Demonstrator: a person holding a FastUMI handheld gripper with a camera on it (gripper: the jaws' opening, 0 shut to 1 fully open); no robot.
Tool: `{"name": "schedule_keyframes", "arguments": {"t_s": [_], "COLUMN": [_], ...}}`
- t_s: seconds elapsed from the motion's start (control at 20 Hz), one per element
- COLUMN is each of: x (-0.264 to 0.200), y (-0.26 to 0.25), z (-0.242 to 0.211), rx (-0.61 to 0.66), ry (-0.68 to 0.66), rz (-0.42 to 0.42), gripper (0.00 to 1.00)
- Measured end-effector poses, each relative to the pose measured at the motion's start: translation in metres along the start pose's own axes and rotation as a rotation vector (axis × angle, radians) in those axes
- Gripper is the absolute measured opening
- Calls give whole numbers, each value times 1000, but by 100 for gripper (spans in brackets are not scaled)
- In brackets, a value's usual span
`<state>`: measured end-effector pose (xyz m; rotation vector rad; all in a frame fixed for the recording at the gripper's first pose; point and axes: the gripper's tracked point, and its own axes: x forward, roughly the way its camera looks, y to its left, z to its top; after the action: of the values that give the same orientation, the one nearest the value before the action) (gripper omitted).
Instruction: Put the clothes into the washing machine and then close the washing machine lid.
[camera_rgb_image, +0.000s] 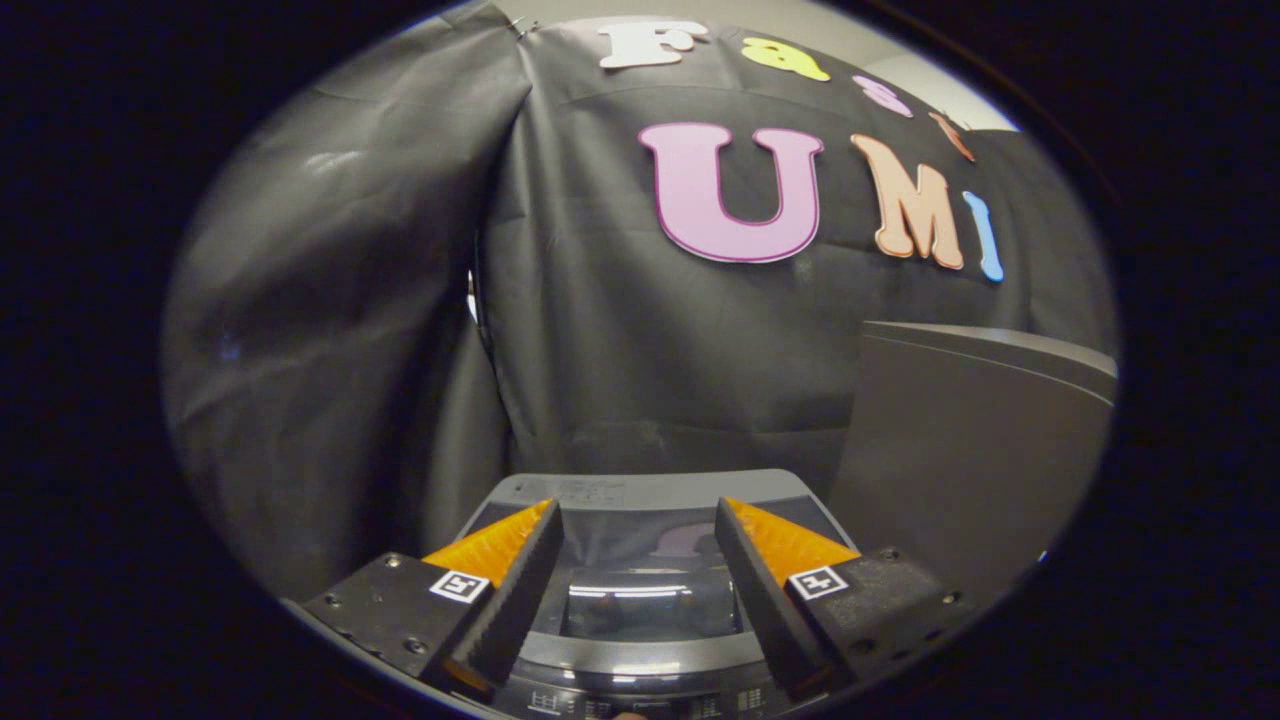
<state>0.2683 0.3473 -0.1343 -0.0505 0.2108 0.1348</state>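
**Open claw above a closed washer**

The gripper (638, 520) hangs over the washer (640, 610), its two fingers spread wide with nothing between them. The washer sits below and just ahead of the fingers, its glossy lid (648, 600) lying flat and shut, the control strip (640, 700) at its near edge. To the right and farther back stands a grey panel (960, 450), against the black cloth wall (620, 340).
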Motion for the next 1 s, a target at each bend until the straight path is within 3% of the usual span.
{"name": "schedule_keyframes", "arguments": {"t_s": [0.5, 1.0], "x": [-71, -166], "y": [-9, -11], "z": [-3, 50], "rx": [-39, -54], "ry": [5, -143], "rz": [-5, 54], "gripper": [93, 93]}}
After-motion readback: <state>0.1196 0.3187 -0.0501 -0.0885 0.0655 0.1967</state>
